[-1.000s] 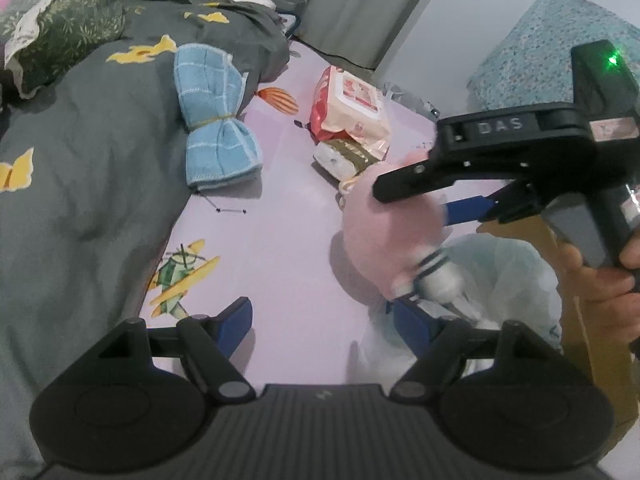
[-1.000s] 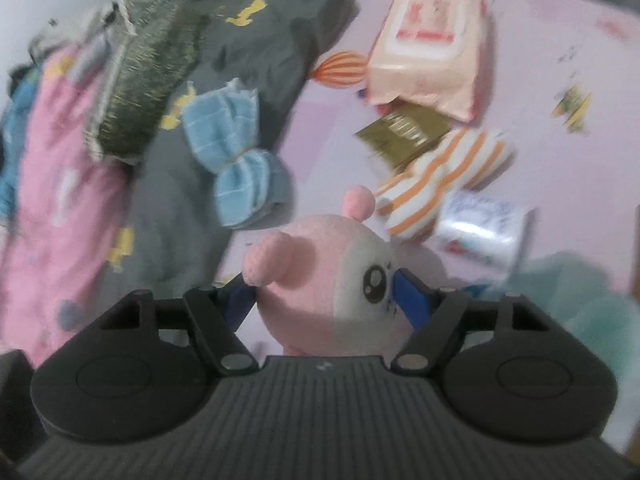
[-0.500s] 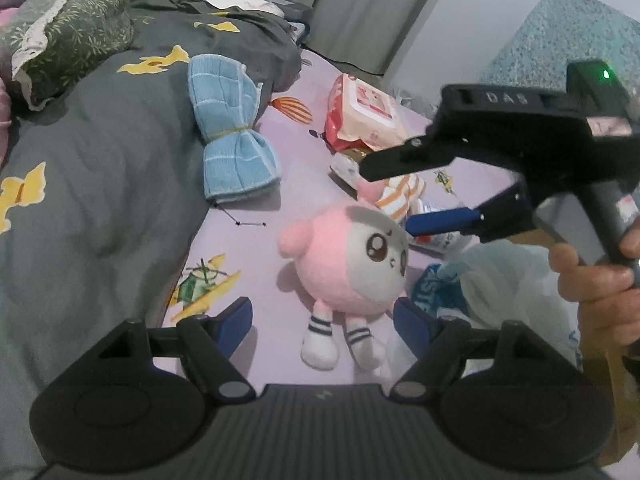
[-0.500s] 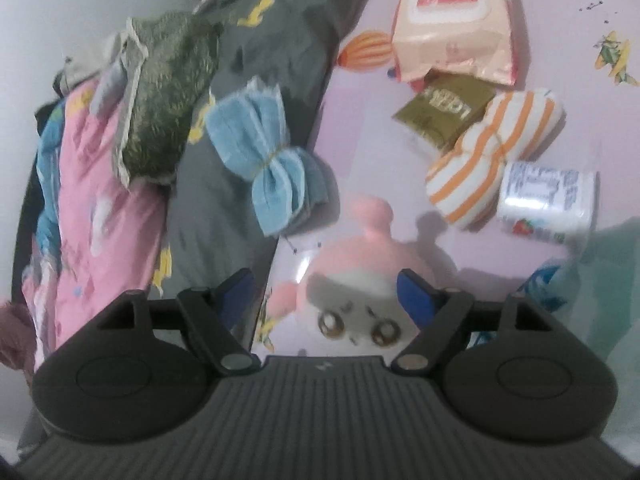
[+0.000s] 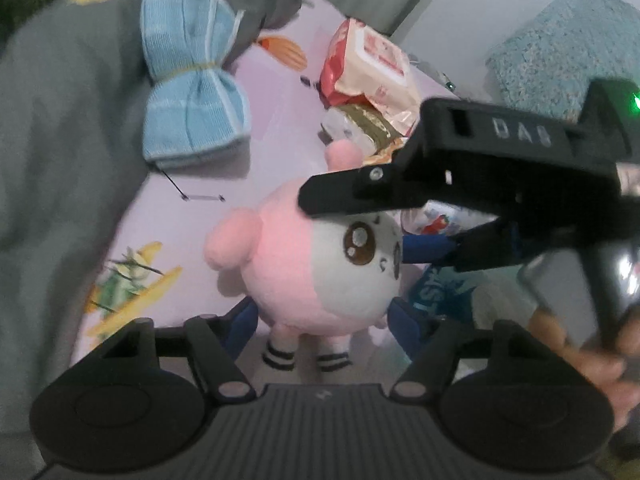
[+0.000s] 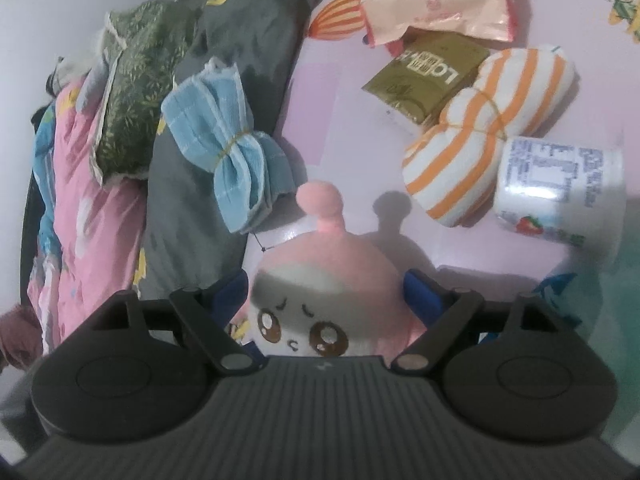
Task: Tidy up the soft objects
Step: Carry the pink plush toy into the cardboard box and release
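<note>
Pink plush toy point(image 5: 316, 264) upright on the sheet point(image 5: 192, 240) — both grippers flank it

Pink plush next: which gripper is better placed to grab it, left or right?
Probably left. The left gripper brackets the pink plush low at its base while closing. The right gripper straddles its head, opening.

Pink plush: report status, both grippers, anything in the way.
Left gripper closing around pink plush, not clamped. Right gripper opening, plush between its jaws, loose. Plush upright on the lilac sheet. Plastic bag and blue towel bundle close by.
</note>
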`<state>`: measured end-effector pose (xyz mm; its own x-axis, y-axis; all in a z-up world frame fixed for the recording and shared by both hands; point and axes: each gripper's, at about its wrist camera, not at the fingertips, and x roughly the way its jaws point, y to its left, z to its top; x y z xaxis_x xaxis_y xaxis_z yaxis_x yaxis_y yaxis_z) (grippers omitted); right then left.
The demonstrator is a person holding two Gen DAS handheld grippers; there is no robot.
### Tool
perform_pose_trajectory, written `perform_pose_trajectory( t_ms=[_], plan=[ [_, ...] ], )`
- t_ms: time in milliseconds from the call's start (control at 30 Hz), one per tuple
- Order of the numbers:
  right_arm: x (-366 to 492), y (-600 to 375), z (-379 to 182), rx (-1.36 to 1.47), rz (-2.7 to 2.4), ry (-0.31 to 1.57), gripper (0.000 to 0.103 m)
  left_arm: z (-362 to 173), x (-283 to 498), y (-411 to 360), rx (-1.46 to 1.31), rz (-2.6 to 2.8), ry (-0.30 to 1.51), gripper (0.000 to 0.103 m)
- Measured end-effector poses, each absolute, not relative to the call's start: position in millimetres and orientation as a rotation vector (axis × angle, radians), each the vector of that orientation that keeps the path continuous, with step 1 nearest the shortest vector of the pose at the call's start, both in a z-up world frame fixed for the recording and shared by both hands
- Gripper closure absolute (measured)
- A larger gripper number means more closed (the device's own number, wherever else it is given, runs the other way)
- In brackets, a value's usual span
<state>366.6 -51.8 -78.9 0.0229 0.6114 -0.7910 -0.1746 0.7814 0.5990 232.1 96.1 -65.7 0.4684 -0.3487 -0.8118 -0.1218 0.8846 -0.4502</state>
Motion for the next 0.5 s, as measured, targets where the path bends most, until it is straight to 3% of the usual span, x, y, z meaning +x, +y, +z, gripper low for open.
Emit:
perform_pose_trajectory(
  t_ms=[233,500],
  plan=[
    [363,-61,-69,0.425,0.657,1.401,0.021,-39,226,82,-0.428,-0.124,1.064,0.035],
    [326,-128,16,0.500,0.741,1.186,0.021,49,196,21,-0.293,-0.230,0.898,0.033]
  ],
)
